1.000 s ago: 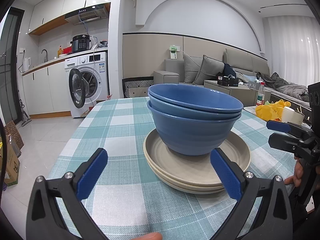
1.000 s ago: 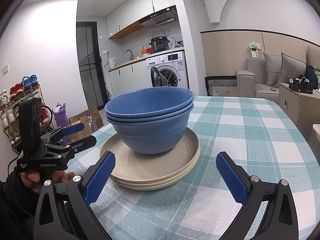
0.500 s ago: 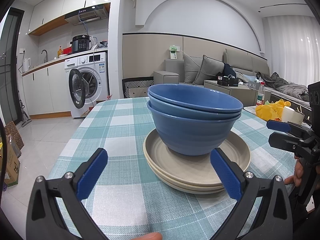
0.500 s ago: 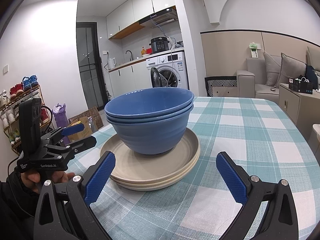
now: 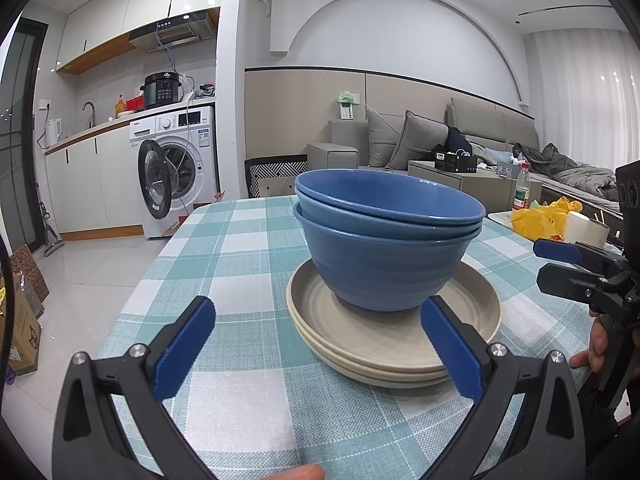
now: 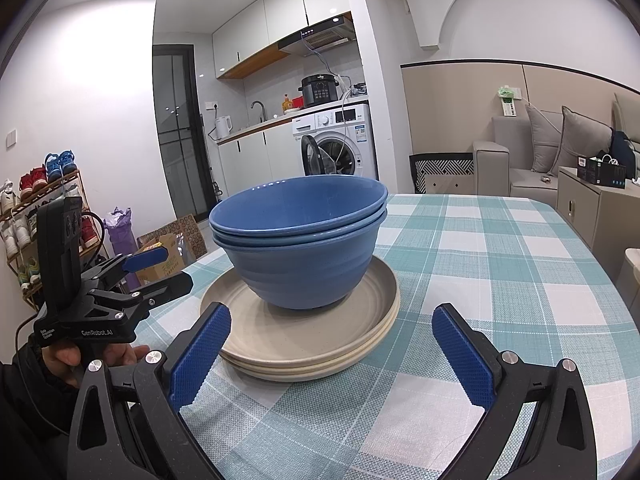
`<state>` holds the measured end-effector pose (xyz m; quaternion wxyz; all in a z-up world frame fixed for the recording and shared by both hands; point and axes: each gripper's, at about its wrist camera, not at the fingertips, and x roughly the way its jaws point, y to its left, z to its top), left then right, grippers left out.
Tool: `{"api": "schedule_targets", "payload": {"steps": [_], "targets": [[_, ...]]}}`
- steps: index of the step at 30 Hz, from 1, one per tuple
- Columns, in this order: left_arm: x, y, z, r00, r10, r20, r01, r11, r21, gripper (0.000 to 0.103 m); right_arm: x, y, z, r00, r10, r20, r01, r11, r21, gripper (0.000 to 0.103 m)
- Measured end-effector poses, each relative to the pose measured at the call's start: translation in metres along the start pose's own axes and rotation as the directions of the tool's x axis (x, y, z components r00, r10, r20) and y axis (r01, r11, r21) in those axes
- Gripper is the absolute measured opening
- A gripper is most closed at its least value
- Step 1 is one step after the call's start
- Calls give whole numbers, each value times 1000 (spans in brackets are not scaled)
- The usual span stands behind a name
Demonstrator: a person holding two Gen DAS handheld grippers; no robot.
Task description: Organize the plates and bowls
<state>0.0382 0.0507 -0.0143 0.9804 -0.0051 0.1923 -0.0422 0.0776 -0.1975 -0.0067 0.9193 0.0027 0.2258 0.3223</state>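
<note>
Three nested blue bowls [image 5: 384, 256] [image 6: 304, 256] stand upright on a stack of beige plates [image 5: 384, 344] [image 6: 288, 344] on the checked tablecloth [image 5: 240, 256] [image 6: 480, 264]. My left gripper [image 5: 316, 344] is open just short of the plates, nothing between its blue pads. My right gripper [image 6: 332, 352] is open too, its left pad overlapping the plates' near rim in the image. Each gripper shows in the other's view: the right one [image 5: 568, 264] at the right edge, the left one [image 6: 156, 268] at the left, held by a hand.
A yellow bag [image 5: 536, 220] and a white roll [image 5: 584, 228] lie on the table beyond the right gripper. A washing machine [image 5: 176, 168] with its door open, a sofa [image 5: 440, 140] and a shoe rack [image 6: 36, 216] stand around the table.
</note>
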Motion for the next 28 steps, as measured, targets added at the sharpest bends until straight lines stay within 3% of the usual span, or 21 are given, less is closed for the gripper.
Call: {"api": "schedule_targets", "payload": {"steps": [28], "targets": [[0, 1, -1, 1000, -8, 2, 8, 1000, 0, 103, 1, -1, 0, 1000, 0, -4, 0, 1000, 1, 103]]}}
